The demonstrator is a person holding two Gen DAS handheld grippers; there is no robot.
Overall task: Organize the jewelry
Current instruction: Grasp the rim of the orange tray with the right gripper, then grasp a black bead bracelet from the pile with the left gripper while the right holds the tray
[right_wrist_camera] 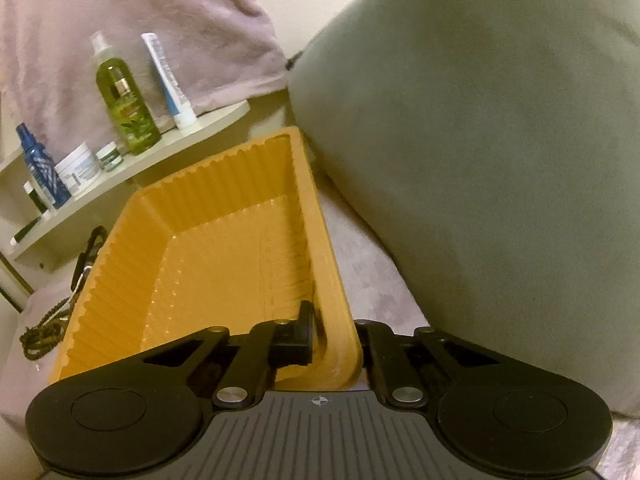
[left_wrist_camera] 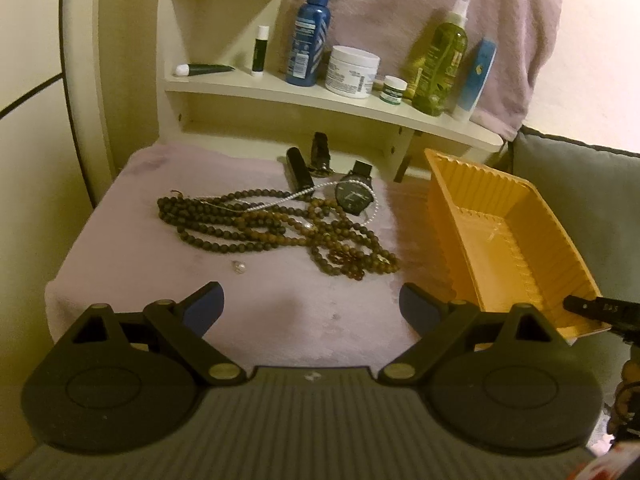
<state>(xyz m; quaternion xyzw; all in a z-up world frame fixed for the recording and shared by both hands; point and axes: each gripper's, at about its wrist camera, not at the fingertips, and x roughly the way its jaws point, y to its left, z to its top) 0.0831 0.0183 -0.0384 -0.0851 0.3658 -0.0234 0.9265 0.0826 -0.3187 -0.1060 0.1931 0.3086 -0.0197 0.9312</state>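
Observation:
A tangle of brown bead necklaces (left_wrist_camera: pixel 272 228) lies on the pink cloth, with a thin pearl chain (left_wrist_camera: pixel 308 191) across it and a black wristwatch (left_wrist_camera: pixel 354 196) at its far right. A small silver piece (left_wrist_camera: pixel 239 267) lies in front. My left gripper (left_wrist_camera: pixel 311 306) is open and empty, in front of the beads. An empty orange tray (left_wrist_camera: pixel 452 216) stands to the right. My right gripper (right_wrist_camera: pixel 334 334) is shut on the near right rim of the orange tray (right_wrist_camera: pixel 320 240), one finger inside, one outside.
A cream shelf (left_wrist_camera: pixel 304 94) behind holds bottles, jars and tubes. A small black box (left_wrist_camera: pixel 298 172) and a dark object lie under the shelf. A grey-green cushion (right_wrist_camera: pixel 500 160) presses close to the tray's right side.

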